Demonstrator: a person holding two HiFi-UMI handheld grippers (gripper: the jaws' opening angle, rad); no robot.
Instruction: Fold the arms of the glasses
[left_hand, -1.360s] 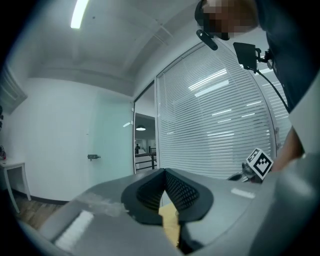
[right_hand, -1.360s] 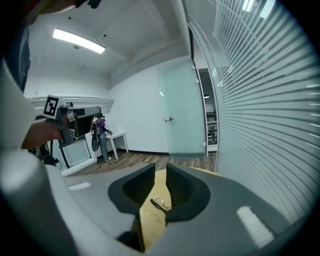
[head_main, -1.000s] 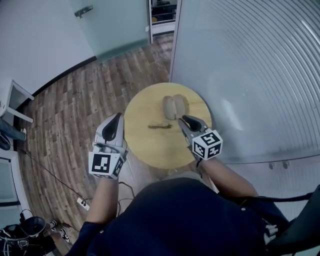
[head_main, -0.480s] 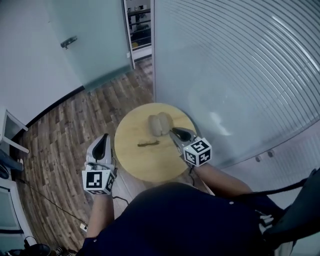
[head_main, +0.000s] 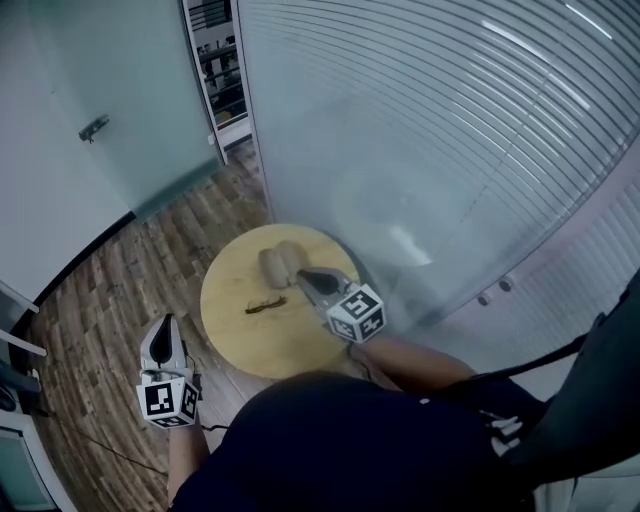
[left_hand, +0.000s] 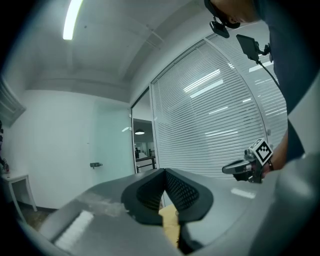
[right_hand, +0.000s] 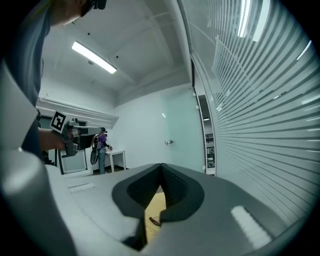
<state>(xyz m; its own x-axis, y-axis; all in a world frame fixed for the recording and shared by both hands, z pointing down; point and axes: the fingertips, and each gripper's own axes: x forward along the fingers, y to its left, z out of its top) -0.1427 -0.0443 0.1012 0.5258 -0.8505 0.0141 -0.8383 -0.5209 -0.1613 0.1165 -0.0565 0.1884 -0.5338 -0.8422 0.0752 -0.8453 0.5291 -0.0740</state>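
Note:
Dark glasses lie with their arms folded in the middle of the round wooden table. My right gripper hovers over the table's right side, just right of the glasses and apart from them. Its jaws have just been closing and are shut with nothing between them. In the right gripper view the glasses show below the shut right gripper. My left gripper hangs off the table's left edge over the floor, shut and empty. In the left gripper view the left gripper shows its pads meeting.
A pale beige case of two rounded halves lies on the table behind the glasses. A striped frosted glass wall curves close behind the table. Wood floor spreads to the left. A person stands far off by a white table.
The head view has swung and pulled back. My left gripper has drawn away from the table's edge toward the lower left. My right gripper has lifted off the glasses, which stay put.

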